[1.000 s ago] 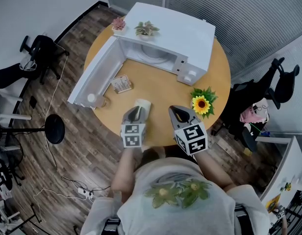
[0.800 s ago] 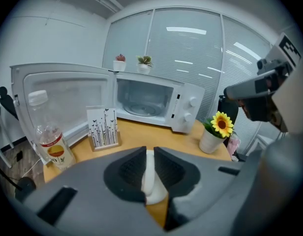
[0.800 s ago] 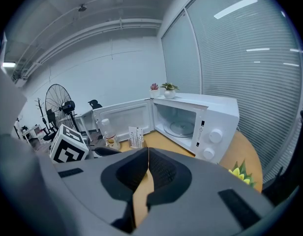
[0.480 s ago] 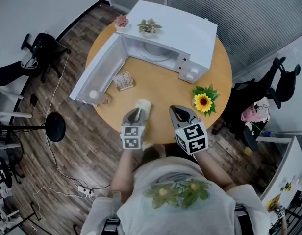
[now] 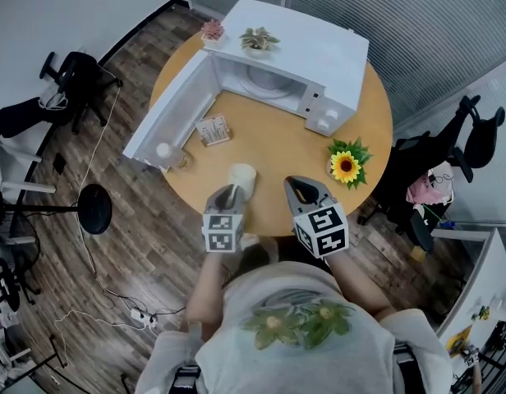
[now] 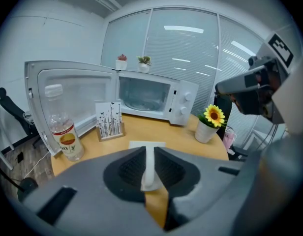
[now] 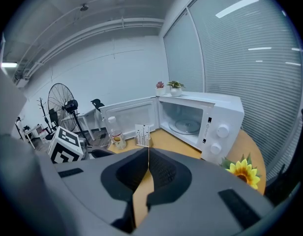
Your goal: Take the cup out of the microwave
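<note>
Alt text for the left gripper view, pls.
Left tongs shut on a white cup's wall. Beyond, on a wooden table: open, empty microwave, bottle, card stand, sunflower pot.

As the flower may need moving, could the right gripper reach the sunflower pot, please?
Probably yes: the sunflower pot stands just ahead of the right gripper with bare table between, though its jaws are shut and must open first.

white cup [image 5: 241, 176] upright, outside the white microwave [image 5: 312, 52]; its door open.
</note>
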Action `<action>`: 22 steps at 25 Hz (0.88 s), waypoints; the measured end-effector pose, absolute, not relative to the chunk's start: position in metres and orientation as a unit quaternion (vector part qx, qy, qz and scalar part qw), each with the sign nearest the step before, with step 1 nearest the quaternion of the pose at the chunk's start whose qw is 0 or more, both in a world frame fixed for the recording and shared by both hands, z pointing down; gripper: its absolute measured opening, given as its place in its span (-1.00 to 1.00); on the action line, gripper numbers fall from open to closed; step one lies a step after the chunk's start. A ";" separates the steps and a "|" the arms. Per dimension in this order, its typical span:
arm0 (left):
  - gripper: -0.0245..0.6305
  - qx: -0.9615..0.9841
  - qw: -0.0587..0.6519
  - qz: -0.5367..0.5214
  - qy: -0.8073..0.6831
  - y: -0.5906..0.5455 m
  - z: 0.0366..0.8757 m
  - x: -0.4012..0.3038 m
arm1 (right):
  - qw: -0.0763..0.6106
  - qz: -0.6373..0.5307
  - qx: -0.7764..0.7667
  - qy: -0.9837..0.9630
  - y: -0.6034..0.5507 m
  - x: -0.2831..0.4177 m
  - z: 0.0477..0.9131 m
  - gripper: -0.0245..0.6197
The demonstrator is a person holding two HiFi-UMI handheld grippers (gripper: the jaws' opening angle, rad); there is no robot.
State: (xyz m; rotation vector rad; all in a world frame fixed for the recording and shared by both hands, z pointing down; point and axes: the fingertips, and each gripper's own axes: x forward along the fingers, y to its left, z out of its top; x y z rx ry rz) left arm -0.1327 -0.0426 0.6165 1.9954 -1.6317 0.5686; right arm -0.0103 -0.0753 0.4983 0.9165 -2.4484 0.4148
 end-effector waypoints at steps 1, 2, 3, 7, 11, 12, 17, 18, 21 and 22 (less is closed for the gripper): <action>-0.77 0.733 0.248 0.210 -0.598 -0.040 0.618 -0.133 | 0.245 0.152 0.335 -0.897 -0.073 -0.011 0.499 -0.87; -0.77 0.733 0.249 0.212 -0.596 -0.038 0.619 -0.133 | 0.246 0.152 0.334 -0.897 -0.070 -0.012 0.500 -0.87; -0.77 0.734 0.250 0.213 -0.595 -0.035 0.620 -0.133 | 0.246 0.152 0.334 -0.897 -0.068 -0.013 0.501 -0.87; -0.77 0.735 0.254 0.217 -0.590 -0.026 0.624 -0.133 | 0.247 0.154 0.334 -0.896 -0.056 -0.017 0.502 -0.87; -0.77 0.738 0.255 0.223 -0.583 -0.018 0.627 -0.135 | 0.248 0.155 0.338 -0.895 -0.048 -0.019 0.504 -0.87; -0.77 0.739 0.256 0.225 -0.581 -0.017 0.628 -0.135 | 0.248 0.155 0.339 -0.894 -0.046 -0.019 0.504 -0.87; -0.77 0.745 0.257 0.235 -0.569 -0.006 0.635 -0.133 | 0.248 0.158 0.346 -0.891 -0.035 -0.020 0.507 -0.87; -0.77 0.746 0.258 0.236 -0.567 -0.005 0.636 -0.132 | 0.248 0.159 0.348 -0.890 -0.033 -0.020 0.508 -0.87; -0.77 0.749 0.258 0.241 -0.561 -0.001 0.639 -0.133 | 0.248 0.160 0.353 -0.888 -0.026 -0.021 0.509 -0.87; -0.77 0.749 0.257 0.242 -0.560 0.001 0.640 -0.134 | 0.248 0.161 0.355 -0.887 -0.024 -0.021 0.510 -0.87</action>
